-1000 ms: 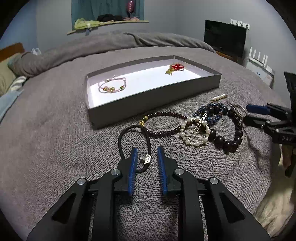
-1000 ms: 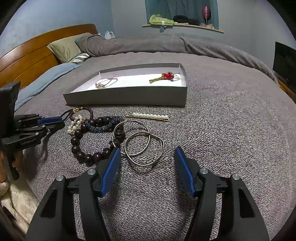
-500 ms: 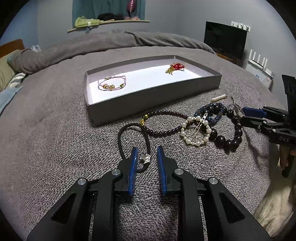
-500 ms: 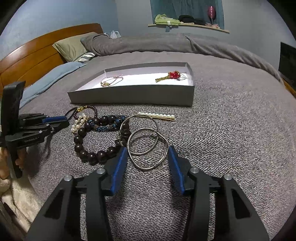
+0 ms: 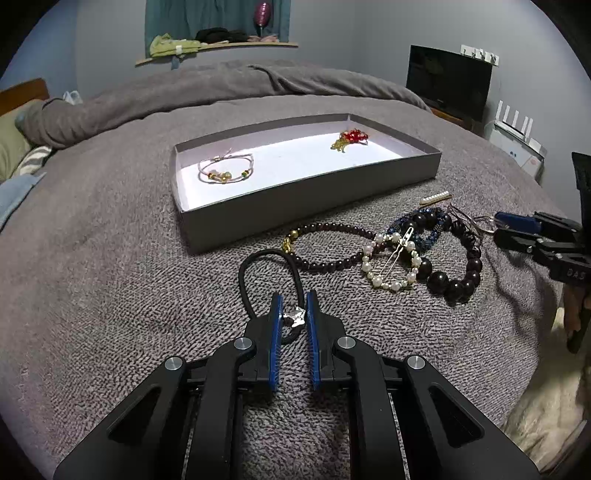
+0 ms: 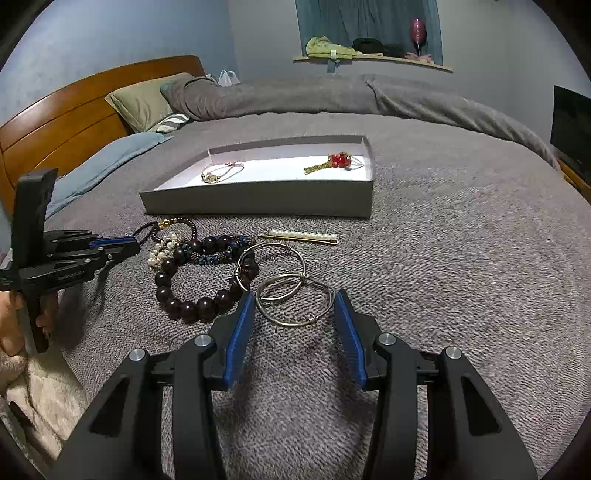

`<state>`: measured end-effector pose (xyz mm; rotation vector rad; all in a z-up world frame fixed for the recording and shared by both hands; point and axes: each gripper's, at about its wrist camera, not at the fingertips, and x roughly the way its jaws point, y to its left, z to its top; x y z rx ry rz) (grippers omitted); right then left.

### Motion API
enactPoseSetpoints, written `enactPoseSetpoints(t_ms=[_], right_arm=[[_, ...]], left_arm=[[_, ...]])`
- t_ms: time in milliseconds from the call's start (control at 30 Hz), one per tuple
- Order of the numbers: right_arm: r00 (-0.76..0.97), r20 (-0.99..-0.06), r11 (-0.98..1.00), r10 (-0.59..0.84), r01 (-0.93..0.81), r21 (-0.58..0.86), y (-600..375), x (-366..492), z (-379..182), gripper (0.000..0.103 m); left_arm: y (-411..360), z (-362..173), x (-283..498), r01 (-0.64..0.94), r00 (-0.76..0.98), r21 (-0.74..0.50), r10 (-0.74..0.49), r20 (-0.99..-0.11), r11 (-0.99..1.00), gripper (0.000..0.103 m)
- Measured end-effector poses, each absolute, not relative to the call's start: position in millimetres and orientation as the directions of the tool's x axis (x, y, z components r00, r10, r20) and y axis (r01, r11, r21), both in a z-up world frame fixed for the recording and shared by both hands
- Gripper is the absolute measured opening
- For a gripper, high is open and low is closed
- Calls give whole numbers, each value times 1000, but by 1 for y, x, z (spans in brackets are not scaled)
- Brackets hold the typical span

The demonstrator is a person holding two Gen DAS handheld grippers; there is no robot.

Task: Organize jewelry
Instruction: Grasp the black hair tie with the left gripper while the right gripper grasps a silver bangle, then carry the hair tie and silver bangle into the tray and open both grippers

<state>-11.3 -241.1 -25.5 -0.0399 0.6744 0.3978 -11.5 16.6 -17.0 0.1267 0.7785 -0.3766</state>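
Two grippers low over the grey knit bedspread (image 6: 461, 236): left gripper (image 5: 294, 310) jaws closing on the black elastic hair tie (image 5: 258, 269) at its silver charm, loop running straight ahead along the fingers toward the shallow grey box with white floor (image 5: 295, 206). Right gripper (image 6: 294, 310) jaws apart, straddling the thin silver wire hoops (image 6: 293, 299), pads not touching. Dark bead bracelet (image 6: 195, 295) lies between both hands, the box beyond; wooden headboard (image 6: 74, 110) further off.

Dim bedroom, blue-grey walls (image 6: 110, 37); grey blanket (image 6: 461, 240) on bed, wooden headboard (image 6: 66, 114), teal curtain (image 6: 369, 18), dark TV (image 5: 448, 79).
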Motion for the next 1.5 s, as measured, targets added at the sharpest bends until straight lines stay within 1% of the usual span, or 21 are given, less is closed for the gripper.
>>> enactPoseSetpoints(t_ms=[100,267,333,400,467,500,567,700,833,1000,1133,1267,1367,1500], right_arm=[[724,-614,933,314,-354,60,-247,-15,-22,45],[681,-682,944,267,-329,41,-249,-5,-35,45],[676,-694,945,248,-325,22,-244,-3,-41,46],[680,-691,945,245,-326,14,-241,-2,-43,51],[683,-687,945,248,-328,16,-240,0,-44,51],[685,-686,945,246,-326,14,-240,0,-44,47],[687,-682,945,252,-326,22,-241,-1,-42,47],[703,-661,943,261,-333,17,-242,-3,-28,47],[721,-635,929,279,-369,-10,-232,4,0,47],[730,-614,914,299,-404,-36,-208,40,31,47],[716,-627,915,307,-404,-13,-192,78,36,47],[705,-652,923,279,-384,-19,-180,111,28,47],[700,-664,931,263,-366,-17,-176,130,22,47],[633,-732,937,252,-350,21,-172,152,5,47]], left_arm=[[15,-16,-12,381,652,-18,-282,-703,925,14],[16,-16,-12,380,651,-20,-283,-705,925,14],[16,-17,-12,380,649,-23,-284,-705,925,14],[16,-17,-11,380,648,-23,-285,-706,925,14],[16,-17,-12,382,649,-18,-282,-706,924,14],[15,-16,-12,383,650,-14,-280,-707,924,14],[15,-13,-14,387,653,-9,-281,-703,922,14],[16,6,-18,397,666,-22,-305,-681,917,14],[17,32,-14,405,698,-8,-315,-644,914,14],[20,69,13,381,751,-6,-313,-581,924,14],[19,84,42,346,782,6,-285,-555,938,14],[16,76,73,297,791,37,-224,-570,954,14],[15,61,96,274,761,-5,-220,-610,962,14],[11,39,110,273,716,-22,-218,-663,962,14]])
